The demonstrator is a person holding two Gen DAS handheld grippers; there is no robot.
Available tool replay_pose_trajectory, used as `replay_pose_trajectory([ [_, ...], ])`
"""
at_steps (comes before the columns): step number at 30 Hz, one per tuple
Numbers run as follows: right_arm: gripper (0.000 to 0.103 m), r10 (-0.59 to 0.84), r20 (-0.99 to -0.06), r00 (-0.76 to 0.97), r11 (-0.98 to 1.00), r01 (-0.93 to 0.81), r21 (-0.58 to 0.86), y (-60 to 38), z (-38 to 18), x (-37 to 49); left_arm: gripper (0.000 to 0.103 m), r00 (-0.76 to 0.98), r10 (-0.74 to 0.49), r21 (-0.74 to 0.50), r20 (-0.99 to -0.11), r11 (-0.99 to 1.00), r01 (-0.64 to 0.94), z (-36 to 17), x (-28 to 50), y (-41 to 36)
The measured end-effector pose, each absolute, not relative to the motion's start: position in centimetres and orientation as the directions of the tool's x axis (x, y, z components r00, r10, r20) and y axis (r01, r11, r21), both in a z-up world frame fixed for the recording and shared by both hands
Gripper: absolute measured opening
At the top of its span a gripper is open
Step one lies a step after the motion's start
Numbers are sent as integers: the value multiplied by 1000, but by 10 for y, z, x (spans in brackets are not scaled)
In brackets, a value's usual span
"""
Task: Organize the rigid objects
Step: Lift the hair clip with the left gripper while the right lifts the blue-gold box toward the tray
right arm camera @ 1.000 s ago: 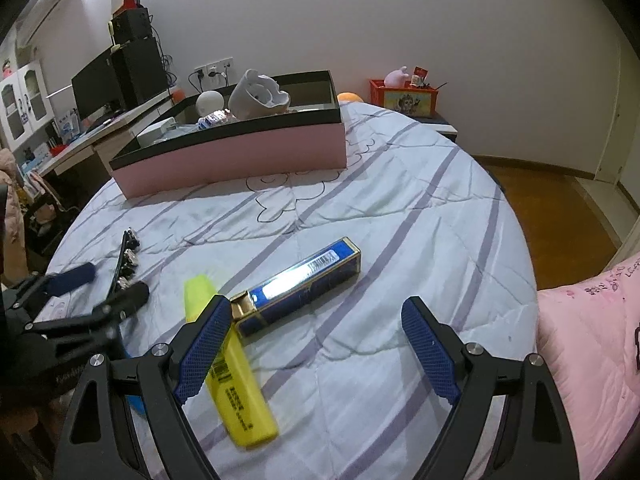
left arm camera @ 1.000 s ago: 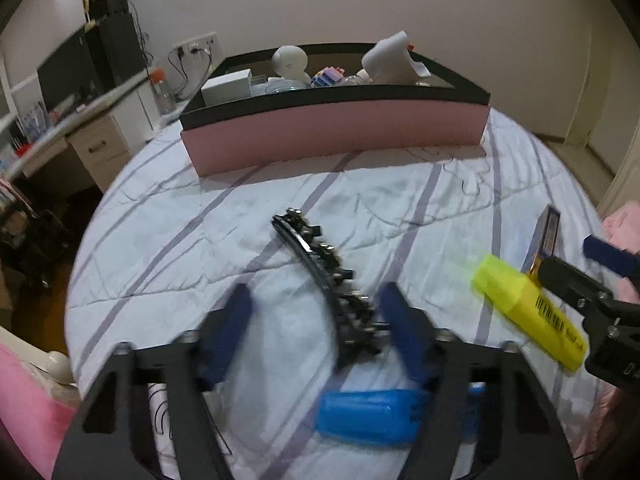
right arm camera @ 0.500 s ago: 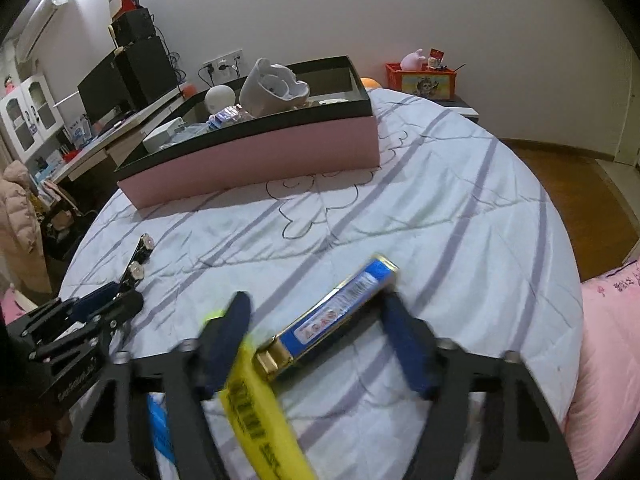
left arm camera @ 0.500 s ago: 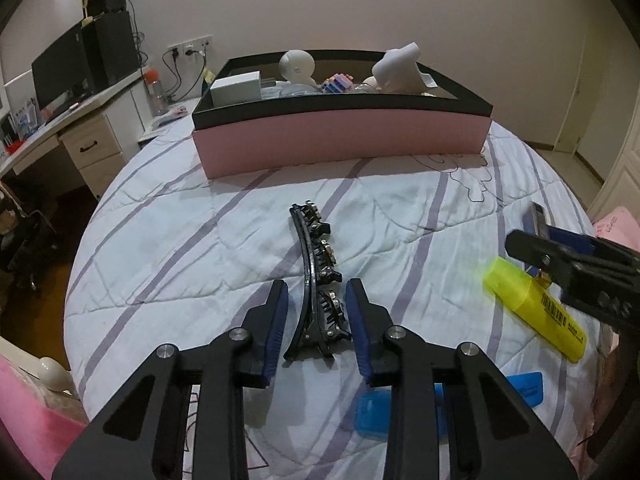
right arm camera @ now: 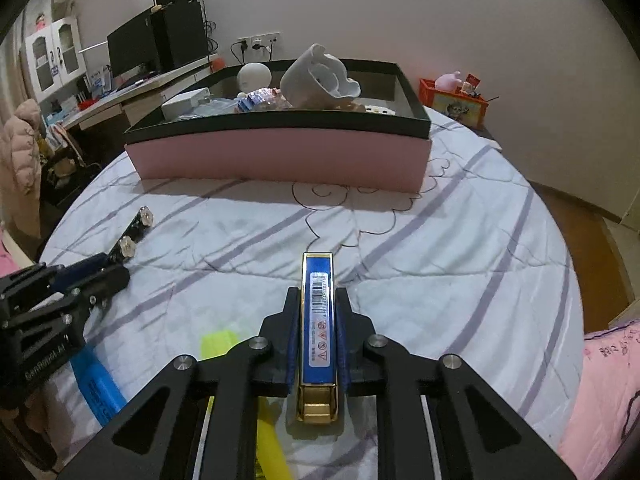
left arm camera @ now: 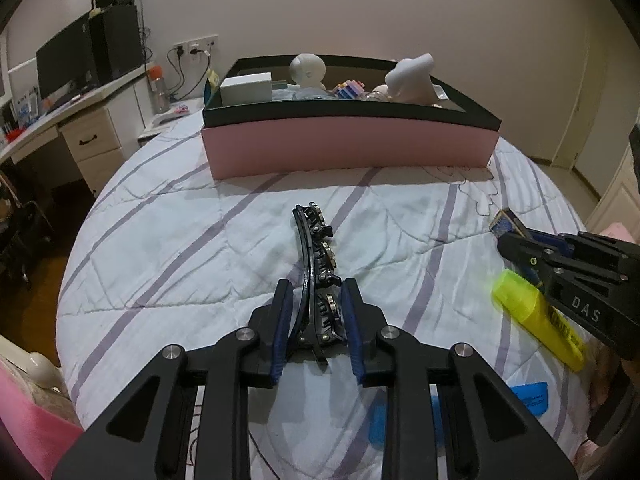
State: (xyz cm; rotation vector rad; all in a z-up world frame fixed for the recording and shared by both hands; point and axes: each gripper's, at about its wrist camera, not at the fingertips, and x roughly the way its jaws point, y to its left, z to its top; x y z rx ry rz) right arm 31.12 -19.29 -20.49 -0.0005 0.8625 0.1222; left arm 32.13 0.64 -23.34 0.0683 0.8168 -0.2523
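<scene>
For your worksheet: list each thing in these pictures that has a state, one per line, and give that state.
Left claw: closing around the hair clip.
Hair clip: lying on the bed.
Right claw: shut on the blue box.
Blue box: gripped.
Pink box: open, holding toys.
Yellow highlighter: capped, lying loose.

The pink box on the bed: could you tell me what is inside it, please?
Above the pink box's black rim show a white carton, a white ball, pastel bricks and a white ceramic piece. Its front wall hides whatever lies lower.
</scene>
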Motion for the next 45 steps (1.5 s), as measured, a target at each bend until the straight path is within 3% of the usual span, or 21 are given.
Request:
replay_pose_trajectory([
  [17, 16, 154, -677, 719, 988, -128, 89, -189, -182, 296, 24, 716, -201, -52, -669, 973, 225, -206, 312, 8],
  [45, 16, 171, -413, 894, 983, -182, 13, -145, -62, 233, 22, 909, -138, 73, -393, 981, 181, -78, 237, -9],
])
